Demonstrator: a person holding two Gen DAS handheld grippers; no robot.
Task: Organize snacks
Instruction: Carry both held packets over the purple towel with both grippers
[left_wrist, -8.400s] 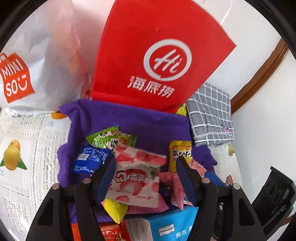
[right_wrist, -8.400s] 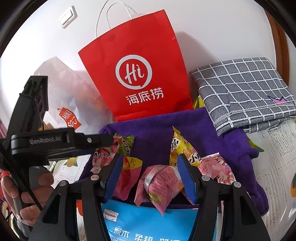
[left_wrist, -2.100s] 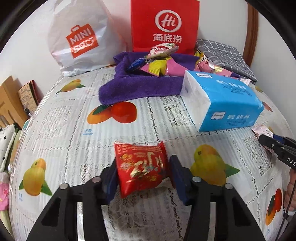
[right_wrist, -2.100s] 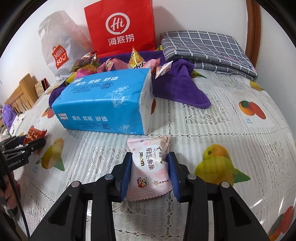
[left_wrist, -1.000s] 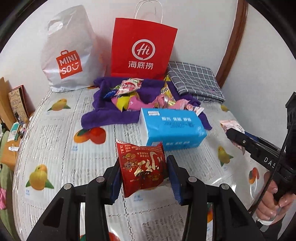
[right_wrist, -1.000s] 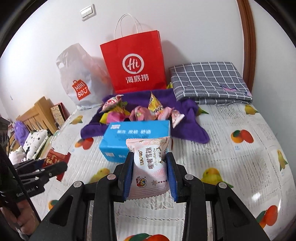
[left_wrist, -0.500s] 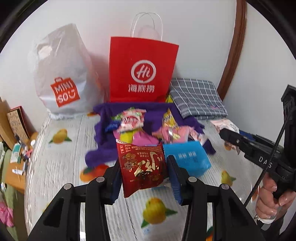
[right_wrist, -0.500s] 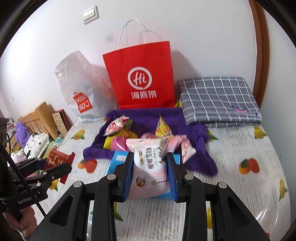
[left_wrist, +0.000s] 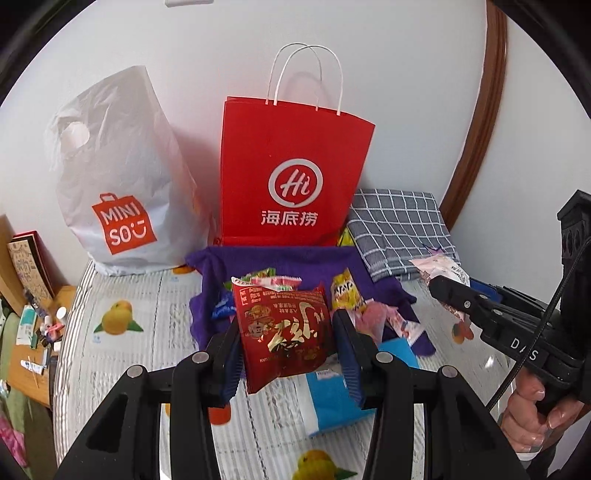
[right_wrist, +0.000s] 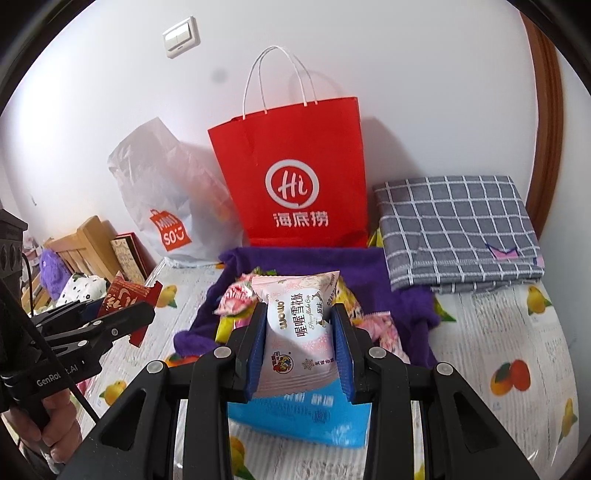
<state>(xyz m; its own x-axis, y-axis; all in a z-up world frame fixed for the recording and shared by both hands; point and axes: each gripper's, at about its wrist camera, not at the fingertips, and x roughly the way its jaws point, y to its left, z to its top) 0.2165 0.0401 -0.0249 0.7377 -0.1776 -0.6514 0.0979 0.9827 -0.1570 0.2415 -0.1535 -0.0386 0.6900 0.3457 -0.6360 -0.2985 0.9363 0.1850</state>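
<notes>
Red and upright, the paper bag (left_wrist: 293, 177) stands against the wall and serves as the landmark. Left of the bag sits a white plastic shopping bag (left_wrist: 122, 192), its side close to the red one. In front of the bag lies a purple towel (left_wrist: 280, 262) spread on the surface (left_wrist: 122, 365), which wears a lace-patterned cover printed with fruit. A heap of loose snack packets (left_wrist: 369, 314) rests on the towel. Nearer the camera than the towel, still in front of the bag, is a blue tissue pack (right_wrist: 306, 413).

Left gripper (left_wrist: 288, 341): its jaws are clenched on a red snack packet (left_wrist: 284, 332), held above the surface in front of the bag, over the near edge of the towel. A hand (right_wrist: 55, 421) grips its handle, low and left of the bag in the right wrist view.

Right gripper (right_wrist: 299, 334): its jaws are clamped on a pink snack packet (right_wrist: 299, 332), also lifted off the surface in front of the bag, above the tissue pack. Another hand (left_wrist: 532, 413) holds that handle.

Right of the bag lies a folded grey checked cloth (right_wrist: 458, 225), its near edge overlapping the towel.
</notes>
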